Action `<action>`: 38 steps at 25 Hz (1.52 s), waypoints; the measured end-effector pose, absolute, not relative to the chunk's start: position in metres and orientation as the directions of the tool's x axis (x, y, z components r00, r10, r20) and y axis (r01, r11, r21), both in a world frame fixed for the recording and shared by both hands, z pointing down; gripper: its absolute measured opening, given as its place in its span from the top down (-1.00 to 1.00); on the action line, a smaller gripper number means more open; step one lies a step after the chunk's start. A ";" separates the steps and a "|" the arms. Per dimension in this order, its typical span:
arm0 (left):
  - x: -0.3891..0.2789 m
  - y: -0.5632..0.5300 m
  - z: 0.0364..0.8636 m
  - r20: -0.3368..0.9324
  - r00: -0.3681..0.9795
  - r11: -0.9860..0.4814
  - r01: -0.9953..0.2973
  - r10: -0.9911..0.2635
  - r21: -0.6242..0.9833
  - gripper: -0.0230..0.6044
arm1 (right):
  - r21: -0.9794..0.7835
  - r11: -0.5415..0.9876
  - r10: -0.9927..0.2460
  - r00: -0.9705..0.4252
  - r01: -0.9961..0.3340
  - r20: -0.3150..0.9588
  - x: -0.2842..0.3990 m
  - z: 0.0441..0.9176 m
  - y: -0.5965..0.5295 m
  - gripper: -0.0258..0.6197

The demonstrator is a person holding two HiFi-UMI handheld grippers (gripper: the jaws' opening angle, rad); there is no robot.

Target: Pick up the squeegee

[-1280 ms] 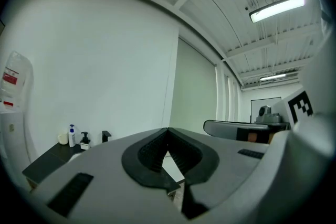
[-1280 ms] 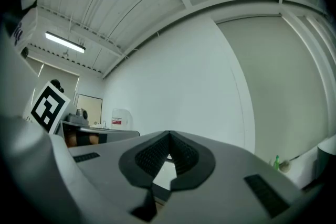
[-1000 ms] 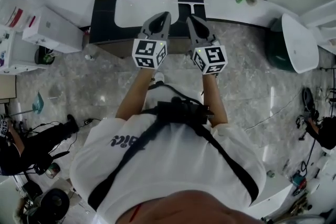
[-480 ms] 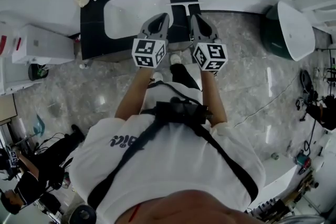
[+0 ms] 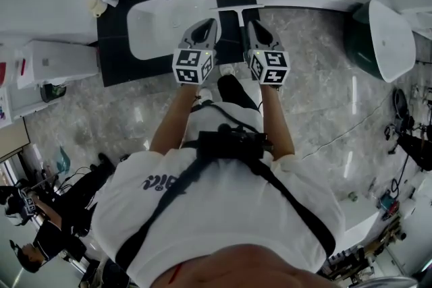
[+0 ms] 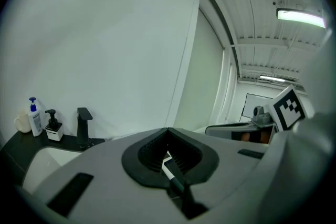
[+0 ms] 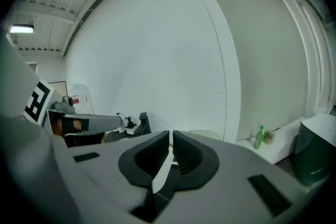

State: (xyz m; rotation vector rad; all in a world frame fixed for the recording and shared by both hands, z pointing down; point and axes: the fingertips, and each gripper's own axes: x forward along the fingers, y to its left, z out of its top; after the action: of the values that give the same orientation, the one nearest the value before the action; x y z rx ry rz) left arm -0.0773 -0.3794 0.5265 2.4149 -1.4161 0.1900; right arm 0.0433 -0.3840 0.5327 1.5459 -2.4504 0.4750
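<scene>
Hovering with my right claw point(image 5: 249, 23) and left claw point(image 5: 214, 20) both pressed together, nothing in either. The squeegee point(image 5: 236, 8) lies on the dark counter point(image 5: 111, 50) just ahead, right of the sink point(image 5: 162, 23). Looks light and stiff with a soft blade edge, so I'd pinch the handle, not the blade.

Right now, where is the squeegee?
Head view, top centre: the squeegee lies on the dark counter, right of the white basin, just ahead of the right gripper.
</scene>
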 end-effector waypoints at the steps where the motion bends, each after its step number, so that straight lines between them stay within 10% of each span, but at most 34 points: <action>1: -0.076 -0.386 0.532 0.290 0.493 -0.444 -0.868 -0.820 0.220 0.89 | -0.161 0.401 -0.827 -0.432 -0.902 0.360 0.045 0.541 -0.391 0.90; 38: -0.065 -0.469 0.689 0.553 0.435 -0.318 -0.900 -0.710 0.300 0.89 | -0.168 0.318 -0.461 -0.307 -0.933 0.833 0.038 0.792 -0.465 0.49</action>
State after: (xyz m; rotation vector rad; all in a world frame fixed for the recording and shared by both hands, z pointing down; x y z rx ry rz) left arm -0.0646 -0.4690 0.6895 2.1200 -1.3489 0.4321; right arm 0.0375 -0.4652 0.7922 1.2320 -1.9027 0.8806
